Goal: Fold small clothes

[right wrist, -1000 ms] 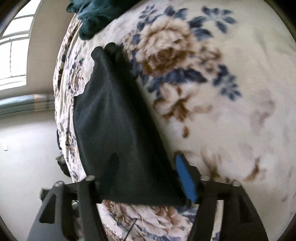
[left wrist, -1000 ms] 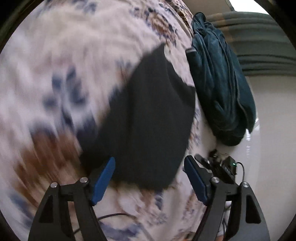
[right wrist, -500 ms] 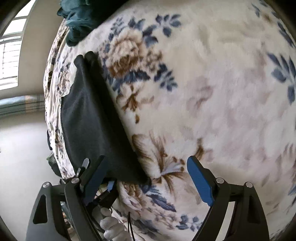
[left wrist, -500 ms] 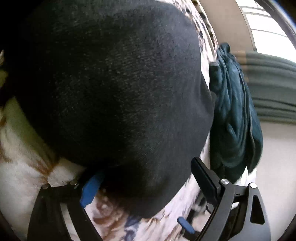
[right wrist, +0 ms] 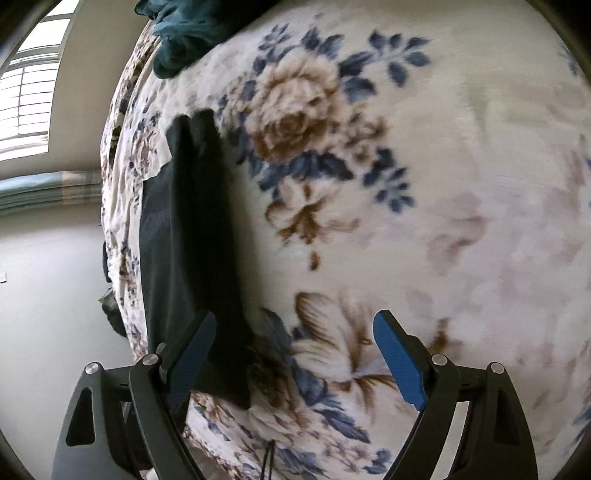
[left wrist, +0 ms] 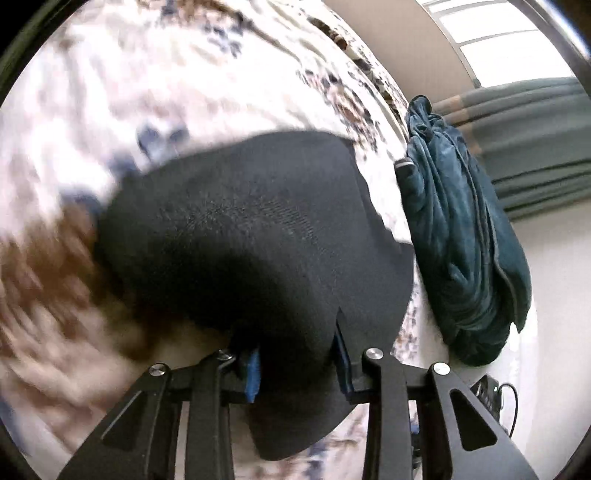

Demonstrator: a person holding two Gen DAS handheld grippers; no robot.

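Note:
A small black garment [left wrist: 258, 236] lies on a floral blanket [left wrist: 92, 110]. My left gripper [left wrist: 297, 363] is shut on the garment's near edge, with black cloth bunched between the blue pads and hanging below them. In the right wrist view the same black garment [right wrist: 192, 236] lies folded lengthwise along the blanket's left side. My right gripper [right wrist: 295, 354] is open and empty. Its left finger [right wrist: 192, 350] is over the garment's near end, and its right finger [right wrist: 397, 354] is over bare floral blanket [right wrist: 424, 184].
A crumpled teal garment [left wrist: 461, 240] lies on the bed edge to the right of the black one, and it shows at the top of the right wrist view [right wrist: 184, 33]. Beyond the bed edge are a grey curtain [left wrist: 535, 147], a window and pale floor.
My left gripper has closed on the black garment's near edge and pulled back with it. My right gripper stays open and has shifted along the garment's right side.

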